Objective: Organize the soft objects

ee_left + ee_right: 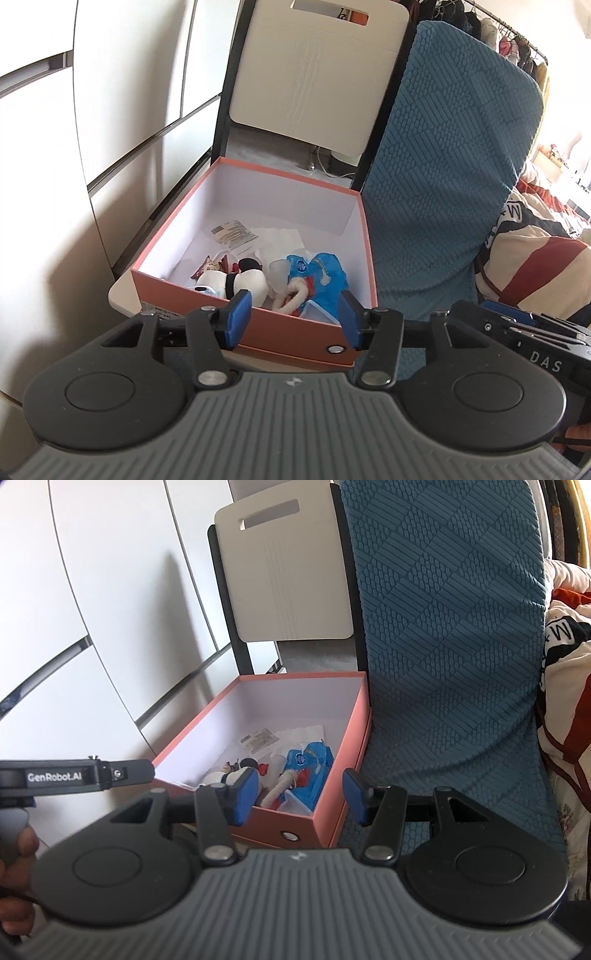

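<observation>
Left wrist view: the pink box (295, 332) stands open on a pale chair seat (122, 299), with a blue textured cushion (443, 184) just beside its right wall. The soft objects lie in the near half of the box. From left to right they are a white-and-black plush toy (236, 280), a looped white fleece piece (291, 297) and a crumpled blue printed item (321, 273); flat paper slips (232, 232) rest farther back on the box floor. The left gripper (291, 319) hovers at the near rim with its blue pads apart and nothing between them. In the right wrist view, the right gripper (299, 794) likewise stands with jaws apart and empty, aimed at the right near corner of the pink box (325, 812). The plush toy (225, 777) is partly hidden behind the left pad, and the blue printed item (310, 764) is in plain sight. Handling estimate: all three items appear light and compressible, not fragile. The plush toy will deform under pressure, so grip across its thick body rather than a limb. The blue item looks like thin film or fabric and may slip; pinch a bunched fold. The fleece loop is best taken across one strand.
</observation>
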